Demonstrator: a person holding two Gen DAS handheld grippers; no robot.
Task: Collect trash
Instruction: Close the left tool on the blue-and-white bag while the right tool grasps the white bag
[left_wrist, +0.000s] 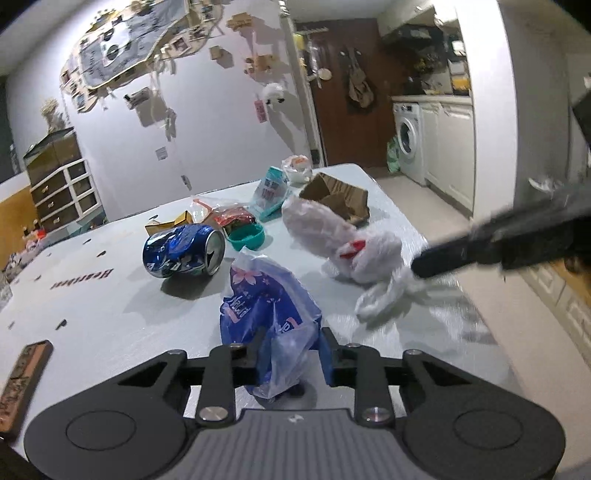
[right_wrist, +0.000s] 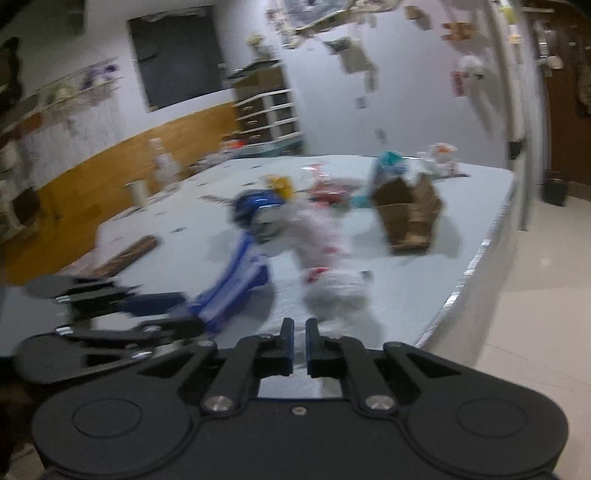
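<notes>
My left gripper (left_wrist: 290, 360) is shut on a blue and clear plastic bag (left_wrist: 266, 306) that lies on the white table (left_wrist: 110, 314); the bag also shows in the right wrist view (right_wrist: 236, 284). My right gripper (right_wrist: 299, 343) is nearly shut and empty, just short of a white plastic bag (right_wrist: 332, 280); in the left wrist view its tip (left_wrist: 424, 264) touches that white bag (left_wrist: 347, 243). A crushed blue can (left_wrist: 184, 250) lies behind the blue bag. A torn cardboard box (left_wrist: 340, 195) stands farther back.
Snack wrappers (left_wrist: 229, 214), a teal lid (left_wrist: 245, 236), a teal carton (left_wrist: 273, 186) and a small white bag (left_wrist: 297, 166) lie at the back. A brown block (left_wrist: 22, 384) lies at the front left. The table's right edge (right_wrist: 476, 258) drops to the floor.
</notes>
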